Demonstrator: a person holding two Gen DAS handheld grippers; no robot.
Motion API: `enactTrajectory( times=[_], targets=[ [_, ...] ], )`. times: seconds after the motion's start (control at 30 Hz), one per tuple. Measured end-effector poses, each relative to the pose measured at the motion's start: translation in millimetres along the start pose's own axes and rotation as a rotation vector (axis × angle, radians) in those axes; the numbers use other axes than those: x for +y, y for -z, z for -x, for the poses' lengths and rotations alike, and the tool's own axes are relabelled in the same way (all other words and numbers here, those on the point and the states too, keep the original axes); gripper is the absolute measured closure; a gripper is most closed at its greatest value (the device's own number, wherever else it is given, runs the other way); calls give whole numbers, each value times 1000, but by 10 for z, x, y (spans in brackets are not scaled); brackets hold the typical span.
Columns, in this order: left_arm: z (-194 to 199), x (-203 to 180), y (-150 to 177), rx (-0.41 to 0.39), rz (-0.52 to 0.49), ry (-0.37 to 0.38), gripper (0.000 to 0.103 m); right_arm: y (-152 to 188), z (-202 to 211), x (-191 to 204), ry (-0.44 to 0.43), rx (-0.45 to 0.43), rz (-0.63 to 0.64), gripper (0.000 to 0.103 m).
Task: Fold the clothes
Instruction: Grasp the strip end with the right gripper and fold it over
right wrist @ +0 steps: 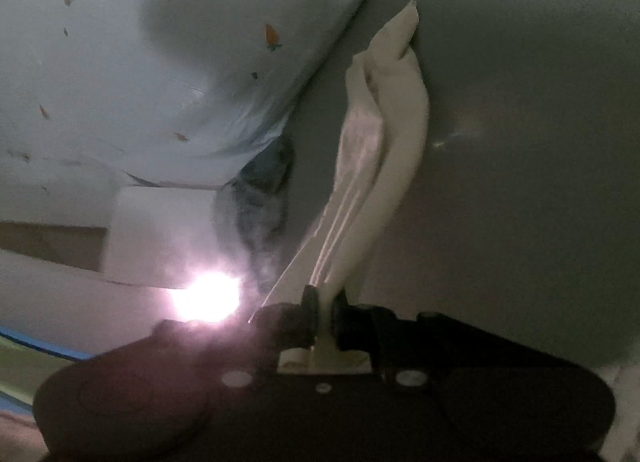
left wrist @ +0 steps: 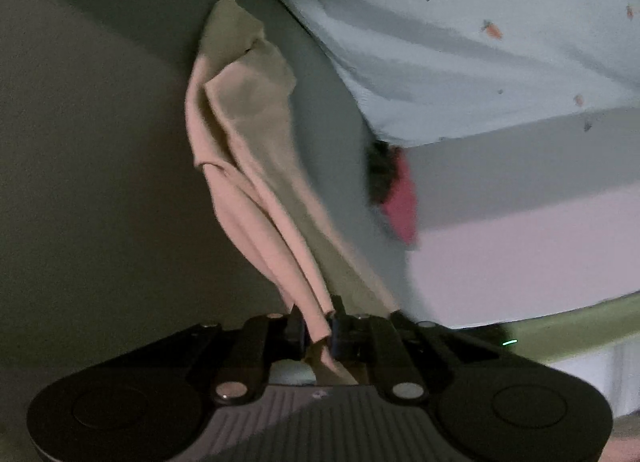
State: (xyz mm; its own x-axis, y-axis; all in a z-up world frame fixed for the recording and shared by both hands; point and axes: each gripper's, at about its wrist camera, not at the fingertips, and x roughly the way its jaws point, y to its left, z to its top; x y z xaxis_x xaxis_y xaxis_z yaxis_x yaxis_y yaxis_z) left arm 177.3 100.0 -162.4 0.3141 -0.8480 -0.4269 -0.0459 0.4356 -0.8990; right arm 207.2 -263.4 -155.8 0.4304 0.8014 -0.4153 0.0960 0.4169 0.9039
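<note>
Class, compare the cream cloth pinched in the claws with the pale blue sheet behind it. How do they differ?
The cream cloth is plain; the pale blue sheet carries small orange motifs. The cloth is bunched into long folds and pinched by the left claw and right claw; the sheet lies spread, ungripped. Both are soft fabric.

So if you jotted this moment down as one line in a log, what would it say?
task: fold clothes | left gripper: shut on beige cloth | right gripper: shut on beige cloth | cloth: bunched, trailing forward from both

Cream garment point(right wrist: 384, 165) pinched in right gripper point(right wrist: 325, 316)
</note>
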Motion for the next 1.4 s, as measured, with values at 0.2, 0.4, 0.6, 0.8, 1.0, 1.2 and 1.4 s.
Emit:
enactTrajectory(
  times=[0.2,0.4,0.6,0.8,1.0,1.2,1.4],
  targets=[
    [-72,398,-17,12,246,73,92,100,44,-226,-23,34,-172,95],
    [-155,171,-336,-9,133,77,92,-205,-29,-24,-27,20,-62,95],
    [-392,-80,-968,-76,35,135,91,-855,-140,120,-68,-56,-39,95],
    [-806,-125,-1954,-187,-8,26,86,-1957,-757,240,18,-119,13,91],
    [-1089,-149,-2542,-244,-99,-187,39,-2641,-1340,-11,187,-151,-93,80],
    [-998,-15,-2531,-270,-124,-294,34,-2498,-1278,-172,198,-222,-78,56],
    [-1198,71,-2459,-192,-126,-327,31,-2519,-1046,-199,227,-296,-40,43]
  ],
)
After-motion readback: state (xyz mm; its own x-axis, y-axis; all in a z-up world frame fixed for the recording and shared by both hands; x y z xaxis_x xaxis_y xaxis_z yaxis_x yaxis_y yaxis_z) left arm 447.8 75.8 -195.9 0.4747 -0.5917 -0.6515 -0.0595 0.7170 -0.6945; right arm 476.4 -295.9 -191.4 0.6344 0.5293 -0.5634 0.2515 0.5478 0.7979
